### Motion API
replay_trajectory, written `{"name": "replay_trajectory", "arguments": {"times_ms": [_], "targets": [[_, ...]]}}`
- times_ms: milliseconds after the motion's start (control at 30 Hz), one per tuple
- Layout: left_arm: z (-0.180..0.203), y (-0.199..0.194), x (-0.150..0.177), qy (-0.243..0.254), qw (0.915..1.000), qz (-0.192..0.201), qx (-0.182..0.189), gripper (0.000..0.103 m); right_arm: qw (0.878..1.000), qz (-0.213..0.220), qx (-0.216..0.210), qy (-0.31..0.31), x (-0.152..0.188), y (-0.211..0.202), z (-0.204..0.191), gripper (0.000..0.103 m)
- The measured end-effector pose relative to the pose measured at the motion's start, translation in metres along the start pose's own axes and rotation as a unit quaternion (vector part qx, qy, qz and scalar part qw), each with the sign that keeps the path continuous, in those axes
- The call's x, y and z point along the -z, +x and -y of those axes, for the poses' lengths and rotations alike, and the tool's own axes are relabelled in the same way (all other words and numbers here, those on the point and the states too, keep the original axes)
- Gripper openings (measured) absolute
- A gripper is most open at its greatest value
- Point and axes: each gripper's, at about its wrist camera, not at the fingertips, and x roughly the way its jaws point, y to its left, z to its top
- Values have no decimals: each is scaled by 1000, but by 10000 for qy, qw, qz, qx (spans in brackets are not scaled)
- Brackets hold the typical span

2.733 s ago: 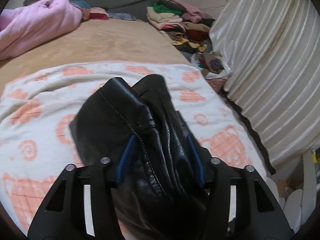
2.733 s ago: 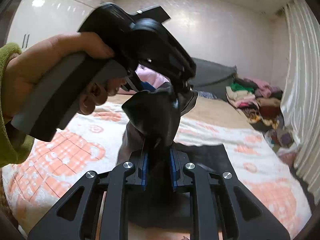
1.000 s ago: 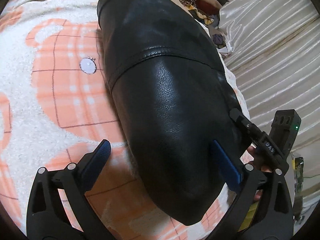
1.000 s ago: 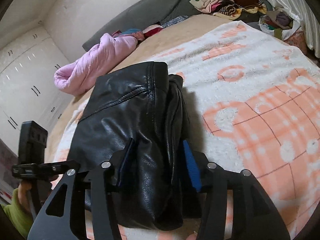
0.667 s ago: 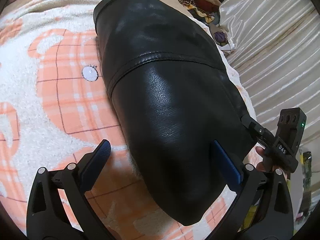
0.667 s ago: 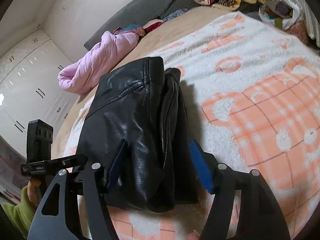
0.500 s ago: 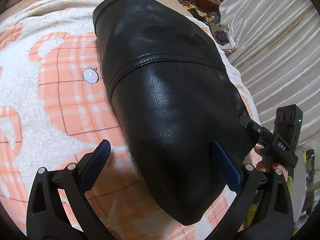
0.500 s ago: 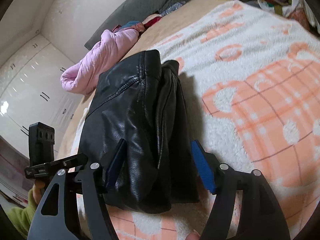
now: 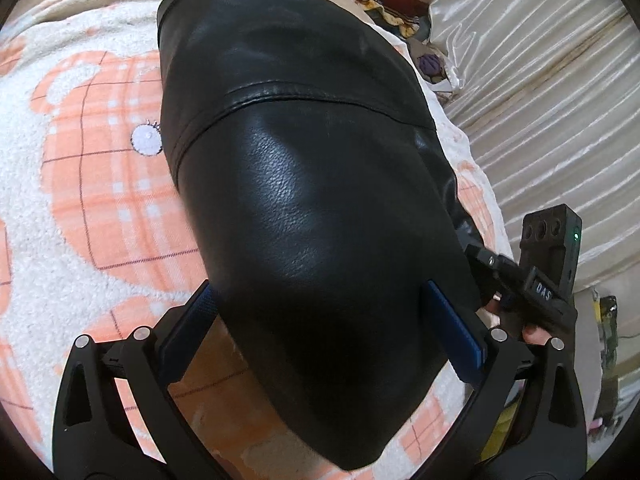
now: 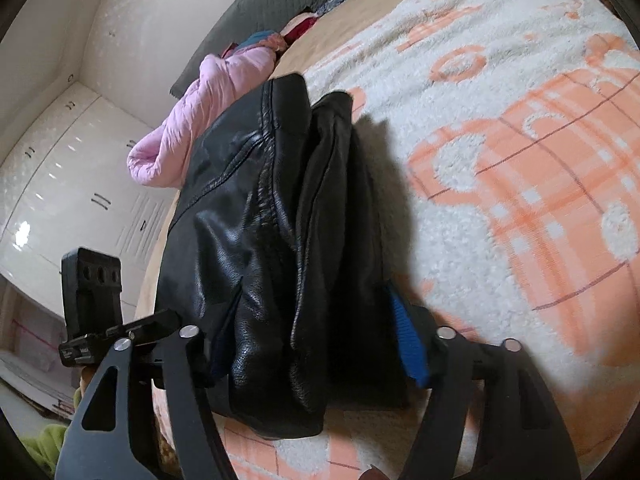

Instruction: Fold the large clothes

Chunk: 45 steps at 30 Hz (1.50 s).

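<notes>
Black leather jacket (image 9: 320, 208) lies folded on the blanket (image 9: 80, 184), both tools (image 9: 324, 320) (image 10: 312, 344) spread, straddling its near edge.

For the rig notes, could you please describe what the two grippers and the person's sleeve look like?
Both the left gripper and the right gripper have black frames with triangular cut-outs, silver screw heads and blue fingertips. The right one carries a block with three round holes, a green light and white "DAS" lettering. A green sleeve shows.

The bed (image 10: 332, 36) carries a white-and-orange blanket (image 9: 80, 184), on which a folded black jacket (image 9: 312, 208) lies between both pairs of spread fingers (image 9: 188, 324), with a pink garment (image 10: 208, 108) on the bed beyond.
</notes>
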Motion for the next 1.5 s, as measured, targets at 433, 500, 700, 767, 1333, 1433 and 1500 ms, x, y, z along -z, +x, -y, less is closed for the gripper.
{"name": "replay_trajectory", "arguments": {"times_ms": [433,500,700,767,1333,1433,1500], "targets": [[-37,-42,-6,77,9986,121,-504,86,9996,-51,-243,99,29,33,-53,58],[-42,-49,-4,160,9970,192,-737,86,9997,1,-224,71,35,39,-60,60],[-36,-47,-2,474,9928,299,-1058,88,9982,155,444,-360,23,11,-75,94],[-34,-46,-4,500,9921,319,-1107,88,9926,678,745,-676,6,-15,-88,96],[-17,-45,3,881,9828,611,-1506,93,9863,1091,377,-1178,-80,31,-125,8],[-15,-38,3,816,9870,564,-1261,95,9845,1061,738,-1185,-81,27,-109,8],[-12,-29,5,901,9853,504,-1360,95,9864,835,944,-1056,-78,39,-89,9]]}}
